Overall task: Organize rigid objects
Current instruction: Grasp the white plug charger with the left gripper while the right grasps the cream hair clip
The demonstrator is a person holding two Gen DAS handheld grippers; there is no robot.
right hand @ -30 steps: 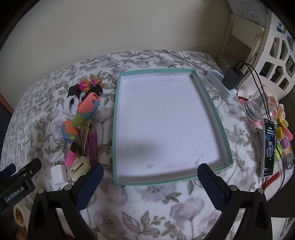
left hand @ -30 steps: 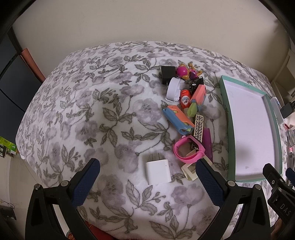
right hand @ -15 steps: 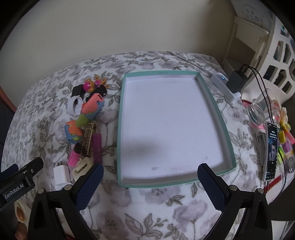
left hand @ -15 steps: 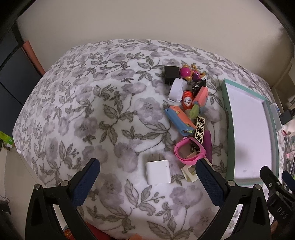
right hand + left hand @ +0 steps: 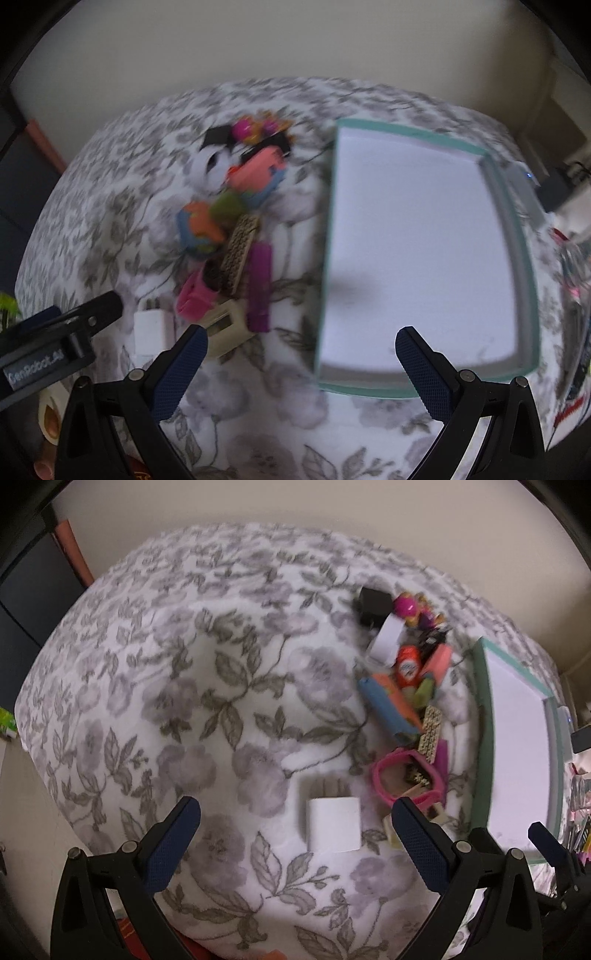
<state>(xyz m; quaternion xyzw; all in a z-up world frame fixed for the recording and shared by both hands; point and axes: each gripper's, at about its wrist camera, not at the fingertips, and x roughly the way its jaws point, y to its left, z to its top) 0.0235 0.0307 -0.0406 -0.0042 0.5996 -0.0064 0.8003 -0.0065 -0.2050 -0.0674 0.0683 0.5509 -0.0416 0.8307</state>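
My left gripper (image 5: 295, 834) hangs spread wide and empty over the white charger (image 5: 333, 824) near the bed's (image 5: 184, 701) front edge, my right gripper (image 5: 301, 363) equally spread before the teal-rimmed tray (image 5: 327, 258), with what looks, through blur, like the toy pile (image 5: 236, 221) beside its left rim.

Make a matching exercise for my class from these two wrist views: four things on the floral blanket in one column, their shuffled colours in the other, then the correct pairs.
Things
1. wall charger
2. tray rim
3. watch strap
4. left gripper finger pads

Colours
A. teal
B. dark blue
C. white
D. pink

Pairs: 1-C, 2-A, 3-D, 4-B
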